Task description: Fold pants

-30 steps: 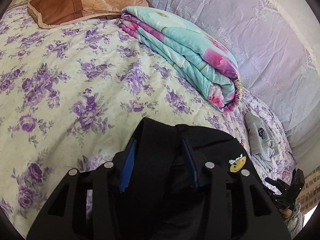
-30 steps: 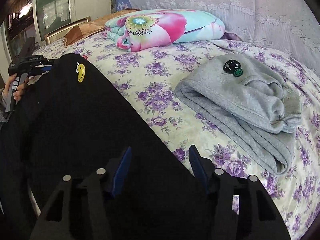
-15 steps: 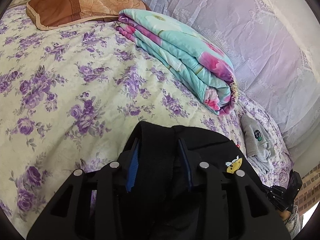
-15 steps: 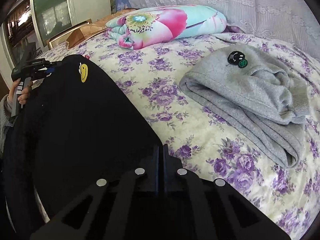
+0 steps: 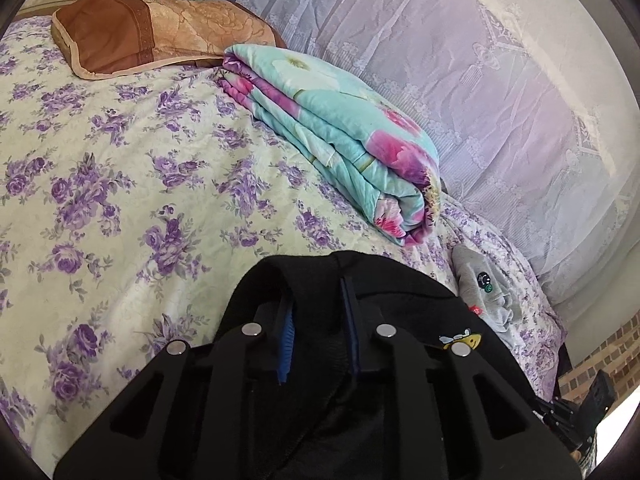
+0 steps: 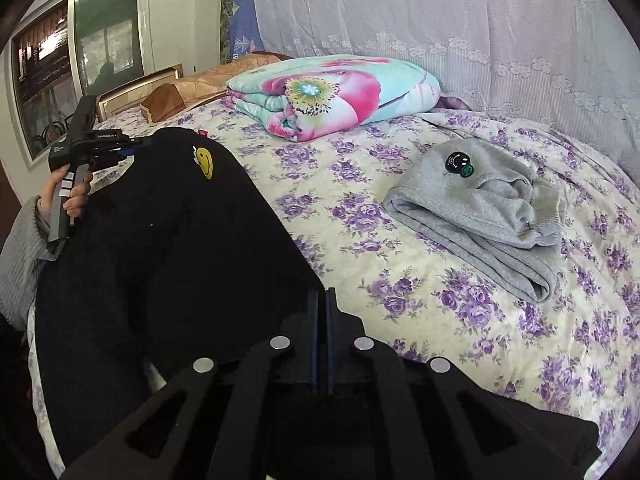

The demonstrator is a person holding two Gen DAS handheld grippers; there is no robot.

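Observation:
Black pants (image 6: 168,240) with a yellow smiley patch (image 6: 204,162) hang stretched between my two grippers over the near edge of the bed. My right gripper (image 6: 320,312) is shut on one end of the pants. My left gripper (image 5: 316,312) is shut on the other end, with black cloth bunched between its blue pads; it also shows in the right wrist view (image 6: 120,146). The pants' patch shows in the left wrist view (image 5: 460,338).
The bed has a purple-flowered sheet (image 6: 460,300). Folded grey pants (image 6: 480,208) lie on it to the right. A folded turquoise and pink quilt (image 5: 340,136) and a brown pillow (image 5: 140,36) lie further back. A lace curtain (image 5: 480,100) hangs behind the bed.
My right gripper has shut on the pants' edge. My left gripper has narrowed on the cloth. Both have lifted the pants slightly.

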